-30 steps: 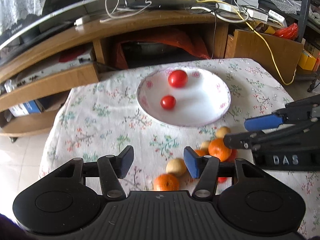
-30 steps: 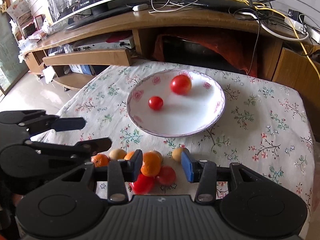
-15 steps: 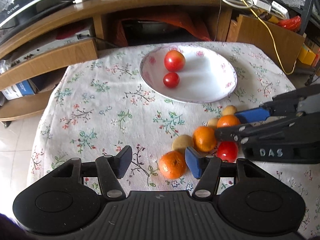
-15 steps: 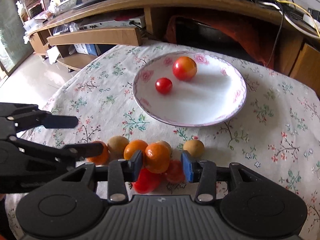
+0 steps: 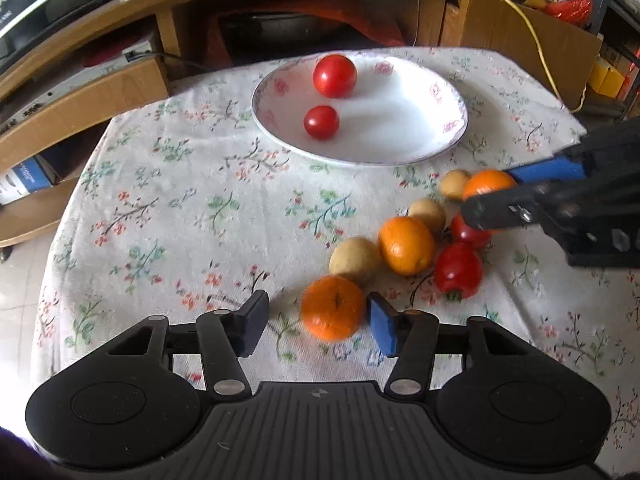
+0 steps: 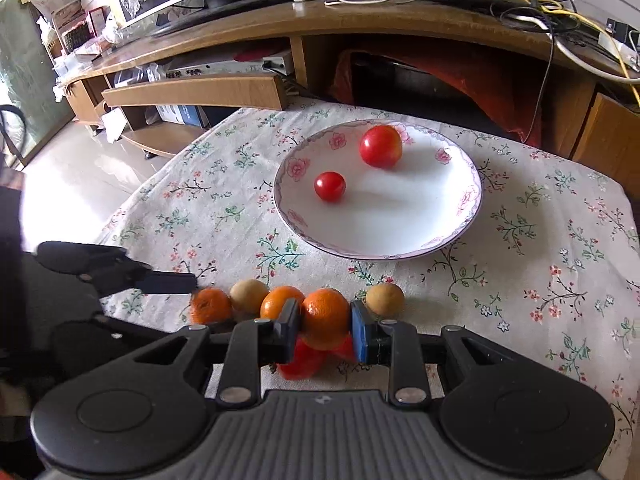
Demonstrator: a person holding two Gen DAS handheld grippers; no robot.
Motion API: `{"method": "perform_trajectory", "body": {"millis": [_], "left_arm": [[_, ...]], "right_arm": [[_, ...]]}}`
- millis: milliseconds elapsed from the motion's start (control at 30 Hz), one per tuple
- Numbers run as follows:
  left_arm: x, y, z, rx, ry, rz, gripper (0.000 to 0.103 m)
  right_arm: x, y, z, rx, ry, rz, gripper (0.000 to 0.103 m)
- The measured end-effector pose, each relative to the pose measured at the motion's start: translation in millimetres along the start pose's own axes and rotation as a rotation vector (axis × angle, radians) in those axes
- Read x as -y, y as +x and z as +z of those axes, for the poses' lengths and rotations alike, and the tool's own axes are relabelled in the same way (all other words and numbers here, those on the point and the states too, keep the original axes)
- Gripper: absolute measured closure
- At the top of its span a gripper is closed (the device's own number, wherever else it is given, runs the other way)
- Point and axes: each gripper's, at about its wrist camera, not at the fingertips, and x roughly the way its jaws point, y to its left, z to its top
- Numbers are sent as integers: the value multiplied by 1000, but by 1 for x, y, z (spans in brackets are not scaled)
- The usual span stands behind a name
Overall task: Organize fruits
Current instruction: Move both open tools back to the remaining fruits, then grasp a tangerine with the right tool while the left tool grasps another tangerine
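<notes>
A white floral plate (image 5: 400,160) (image 6: 380,256) holds two red tomatoes (image 5: 334,76) (image 6: 329,186). Oranges, tan round fruits (image 5: 355,260) and red tomatoes (image 5: 458,270) lie in a cluster on the cloth in front of it. My left gripper (image 5: 316,326) is closing around the nearest orange (image 5: 334,312). Its right pad touches the fruit; the left pad stands clear of it. My right gripper (image 6: 325,332) is shut on another orange (image 6: 325,318) (image 5: 486,184) in the cluster, with a red tomato (image 6: 300,360) partly hidden under it.
The flowered tablecloth (image 5: 180,208) drops off at the left and near edges. A wooden TV stand (image 6: 360,28) with cables stands right behind the table. A cardboard box (image 5: 520,40) sits at the far right. The left gripper (image 6: 168,282) reaches in beside the leftmost orange (image 6: 210,305).
My left gripper has come down and forward, so the nearest orange now sits between its jaws. The right jaws have closed onto an orange.
</notes>
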Motion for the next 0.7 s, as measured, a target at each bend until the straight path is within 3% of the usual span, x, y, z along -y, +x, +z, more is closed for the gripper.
{"method": "perform_trajectory", "body": {"millis": [167,300,433,700], "left_arm": [[4,-1,1,-1,3,-18,58],[7,-5,-3,-6,1,-31,62],[14,-10,-12,-14,3,-52,62],[27,-21,-29,-13,38,-58,61]], "right_arm": [[-1,-18,-12,-10,6,-9,84],[-2,-29,-35,-33,0,-35,84],[1,-27,-61,-80,4,-51,84],[-2,-25,-91,-65,-80,-69,84]]}}
